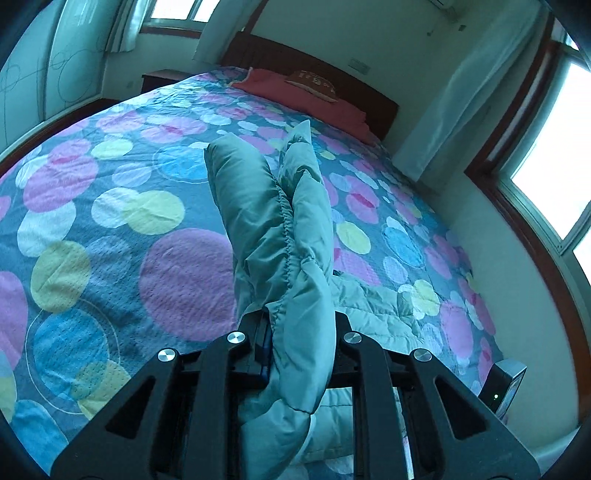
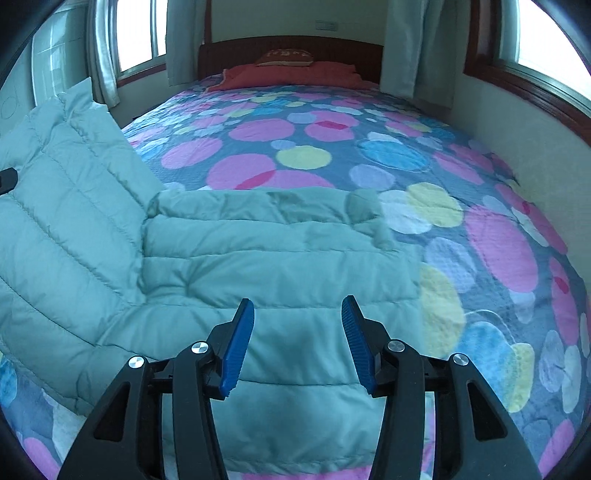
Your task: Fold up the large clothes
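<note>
A pale green quilted puffer jacket [image 2: 258, 258] lies across the near part of a bed with a coloured-circle cover [image 2: 314, 147]. My left gripper [image 1: 299, 332] is shut on a thick fold of the jacket [image 1: 273, 229] and holds it lifted above the bed; the fold stands up between the jaws and hides the pads. That raised part shows at the left of the right wrist view [image 2: 66, 184]. My right gripper [image 2: 297, 332] is open and empty, just above the jacket's near edge, blue pads [image 2: 238, 347] apart.
Red pillows [image 2: 291, 74] and a dark wooden headboard [image 2: 295, 48] are at the far end of the bed. A wall with windows [image 2: 546, 33] runs close along the right side. A small dark device with a green light [image 1: 502, 387] stands at the bed's right edge.
</note>
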{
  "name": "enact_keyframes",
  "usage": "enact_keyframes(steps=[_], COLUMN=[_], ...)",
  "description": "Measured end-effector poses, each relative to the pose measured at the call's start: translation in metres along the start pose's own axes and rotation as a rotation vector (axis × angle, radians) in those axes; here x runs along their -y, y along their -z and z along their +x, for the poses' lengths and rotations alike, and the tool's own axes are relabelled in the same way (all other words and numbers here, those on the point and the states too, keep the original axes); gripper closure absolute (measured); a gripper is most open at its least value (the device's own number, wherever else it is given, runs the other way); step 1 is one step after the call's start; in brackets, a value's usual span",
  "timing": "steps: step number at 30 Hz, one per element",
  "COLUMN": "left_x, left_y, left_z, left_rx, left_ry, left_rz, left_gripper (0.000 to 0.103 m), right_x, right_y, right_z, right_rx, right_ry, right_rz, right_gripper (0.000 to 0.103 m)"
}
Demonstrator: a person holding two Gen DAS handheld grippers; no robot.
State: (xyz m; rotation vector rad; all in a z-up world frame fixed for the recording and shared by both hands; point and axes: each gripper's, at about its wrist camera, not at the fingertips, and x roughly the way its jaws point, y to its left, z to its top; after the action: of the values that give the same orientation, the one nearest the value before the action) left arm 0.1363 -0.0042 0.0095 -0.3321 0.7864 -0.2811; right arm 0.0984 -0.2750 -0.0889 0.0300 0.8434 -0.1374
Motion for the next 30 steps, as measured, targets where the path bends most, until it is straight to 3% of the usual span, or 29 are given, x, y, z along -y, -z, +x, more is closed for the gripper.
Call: enact_keyframes(steps=[5,11,16,24,27,30], left_x=[0.067,0.123,0.145,0.166,0.172,0.181], left_y=[0.019,0.064,0.101,0.13,0.131,0.133], left_z=[0.025,0.077,0.113,0.126,0.124,0.12], left_rx=[-0.037,-0.135,-0.198,-0.191,-0.191,-0.194], left_ry=[-0.01,-0.049,-0.09,-0.143,-0.138,-0.102], left_rz=[0.125,0.216,0.257,0.319,0.311,0.296], left_gripper=[0.086,0.086,0.086,0.086,0.079,0.063], right_x=[0.06,0.114,0.144,0.173,0.177,0.18], right_y=[0.013,0.035,0.055,0.074,0.077,0.078], right_z=[-0.004,-0.008,-0.01,-0.006,-0.004,-0.003], right_rx=[-0.031,-0.05,-0.07,-0.091,-0.098,-0.101], right_ry=[0.039,0.078,0.089,0.085,0.081,0.081], right_rz=[0.068,0.132,0.186,0.248,0.26,0.266], right_gripper=[0.053,0.053,0.053,0.053,0.053,0.053])
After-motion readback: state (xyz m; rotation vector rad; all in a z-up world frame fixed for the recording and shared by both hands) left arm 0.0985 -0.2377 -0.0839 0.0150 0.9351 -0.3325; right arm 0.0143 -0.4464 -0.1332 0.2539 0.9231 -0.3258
